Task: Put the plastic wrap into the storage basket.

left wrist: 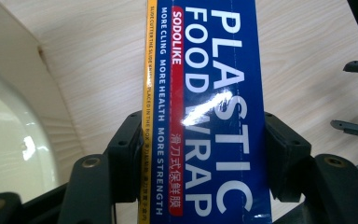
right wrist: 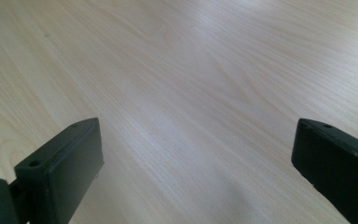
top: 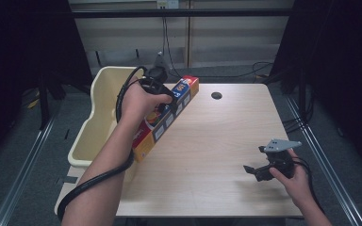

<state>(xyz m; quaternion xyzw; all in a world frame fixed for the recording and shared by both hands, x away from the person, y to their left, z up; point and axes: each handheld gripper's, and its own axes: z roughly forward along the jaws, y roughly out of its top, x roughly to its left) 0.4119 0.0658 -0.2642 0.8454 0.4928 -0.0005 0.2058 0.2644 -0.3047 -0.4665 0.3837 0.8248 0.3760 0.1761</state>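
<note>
Near right, right gripper rests low over the table, jaws wide, nothing between them. Far left, left gripper clamps the plastic food wrap box across its narrow width, lifted beside the cream bin. Judged light, stiff cardboard with a glossy, slippery skin; mid-length hold balances it.

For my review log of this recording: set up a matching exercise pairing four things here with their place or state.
Things:
1. blue plastic food wrap box
2. cream plastic bin
3. left gripper
4. right gripper

States:
A. jaws apart, nothing between them
B. beside the light wooden table, at its left edge
C. shut on the box
D. clamped between two black jaws

Pairs: 1-D, 2-B, 3-C, 4-A
</note>
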